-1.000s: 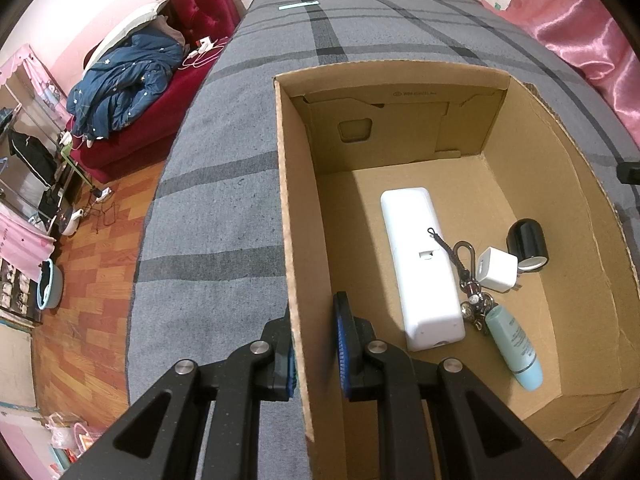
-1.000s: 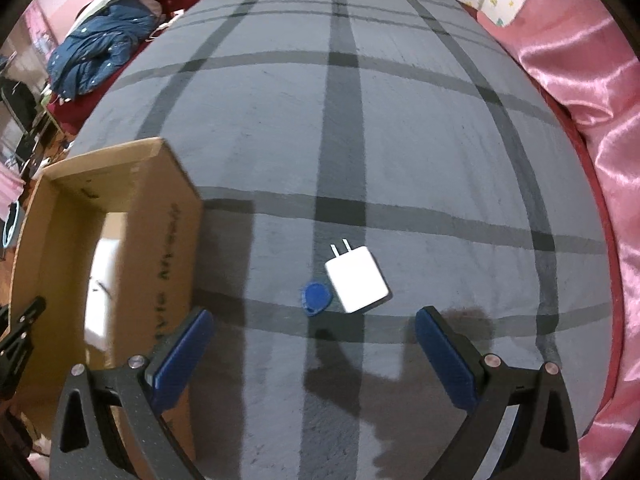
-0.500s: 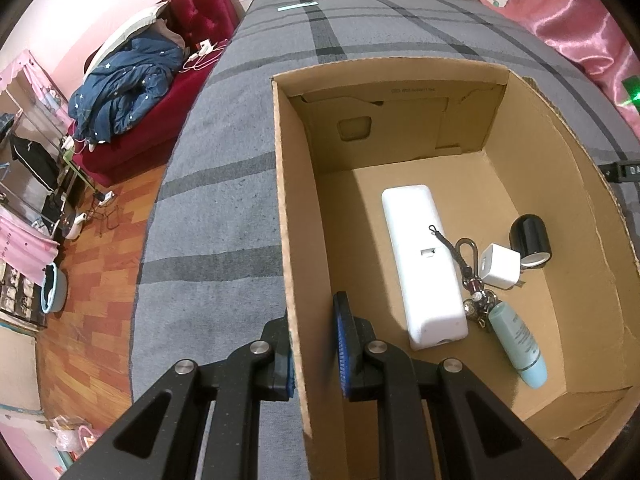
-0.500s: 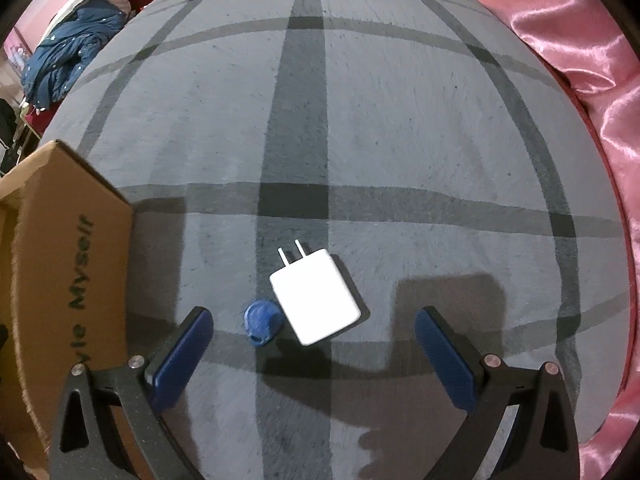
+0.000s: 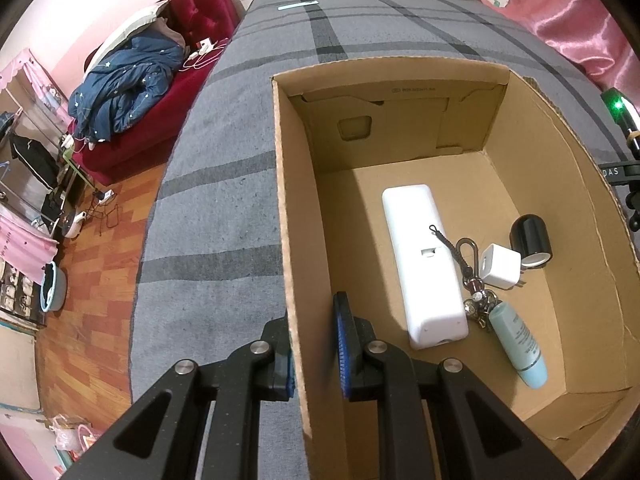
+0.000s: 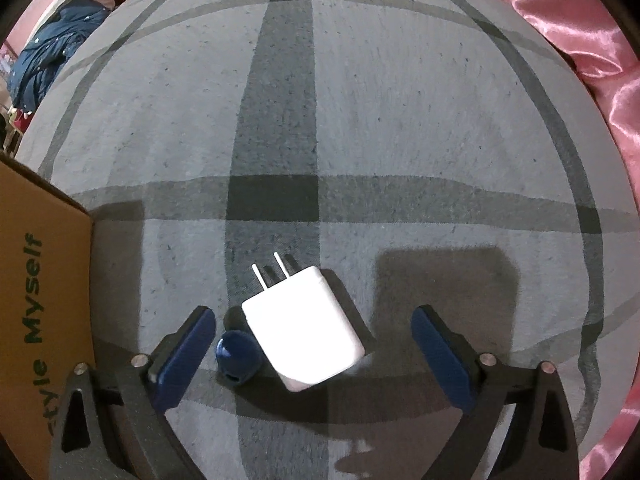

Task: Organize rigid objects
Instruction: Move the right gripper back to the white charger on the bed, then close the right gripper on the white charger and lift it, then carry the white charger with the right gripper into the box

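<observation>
The left gripper is clamped on the near side wall of the cardboard box: one finger sits outside the wall, the other inside, and the blue pads press the cardboard between them, so the gap is narrow. Inside the box lie a long white case, a key ring with a black lanyard, a small white cube charger, a black cylinder and a pale teal tube; the key ring touches the case, the cube and the tube.

The right gripper points down at the grey plaid bedspread with its fingers spread wide; they have just been closing a little. Between them, touching neither blue pad, lie a white plug adapter, its two prongs pointing away from the gripper, and a small dark blue fob touching the adapter's left edge. The fob sits just beside the left finger, while the adapter is well apart from the right finger. The box's outer wall, printed with green lettering, stands at the left edge of the right wrist view, near the left finger. A pink satin cover borders the bedspread on the right.
</observation>
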The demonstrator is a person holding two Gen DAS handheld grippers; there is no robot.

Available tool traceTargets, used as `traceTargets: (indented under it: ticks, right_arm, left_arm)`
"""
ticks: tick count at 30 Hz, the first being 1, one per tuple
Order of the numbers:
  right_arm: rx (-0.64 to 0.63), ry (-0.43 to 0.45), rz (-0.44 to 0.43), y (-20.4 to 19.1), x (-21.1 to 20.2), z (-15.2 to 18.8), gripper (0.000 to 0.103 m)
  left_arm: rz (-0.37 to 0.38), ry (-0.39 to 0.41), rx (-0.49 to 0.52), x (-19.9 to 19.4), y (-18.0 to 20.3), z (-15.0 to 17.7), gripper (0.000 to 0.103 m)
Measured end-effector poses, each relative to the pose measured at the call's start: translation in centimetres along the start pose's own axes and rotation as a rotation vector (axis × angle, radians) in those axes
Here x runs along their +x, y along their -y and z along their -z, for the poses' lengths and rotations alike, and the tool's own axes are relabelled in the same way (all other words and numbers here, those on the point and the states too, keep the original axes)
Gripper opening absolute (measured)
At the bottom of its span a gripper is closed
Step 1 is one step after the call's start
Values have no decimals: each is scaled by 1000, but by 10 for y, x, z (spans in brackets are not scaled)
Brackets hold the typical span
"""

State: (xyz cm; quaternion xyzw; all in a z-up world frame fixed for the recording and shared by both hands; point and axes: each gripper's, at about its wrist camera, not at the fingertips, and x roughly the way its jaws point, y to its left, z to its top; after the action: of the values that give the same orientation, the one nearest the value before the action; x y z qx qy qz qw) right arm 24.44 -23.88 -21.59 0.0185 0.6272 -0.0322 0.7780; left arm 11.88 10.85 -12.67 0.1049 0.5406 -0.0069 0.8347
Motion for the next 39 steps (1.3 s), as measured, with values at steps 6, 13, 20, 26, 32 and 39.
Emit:
traceTargets:
  ticks: [6,13,20,26,32,39]
  right_arm:
    - [-10,-19,-13,5,9,-3,59]
    - [-45,-9,0,-4,-3,7,49]
    - [-36,8,5,-12,-25,22,49]
    - [-31,21,8,-21,-44,33,49]
    - [-25,37,8,-23,-61,41,49]
    - [-29,51,6,-32,-85,53,49]
  left_arm:
    - [-3,0,2,0,0,0,16]
    - [0,2,-2,-1,0,0,16]
    - [0,-1,-2,0,0,0,16]
    - [3,-3,-4,-1,-1,-1,16]
    - [3,-2,-2,0,-1,-1,16]
    - [-3,-5,3,0,1,-1,16]
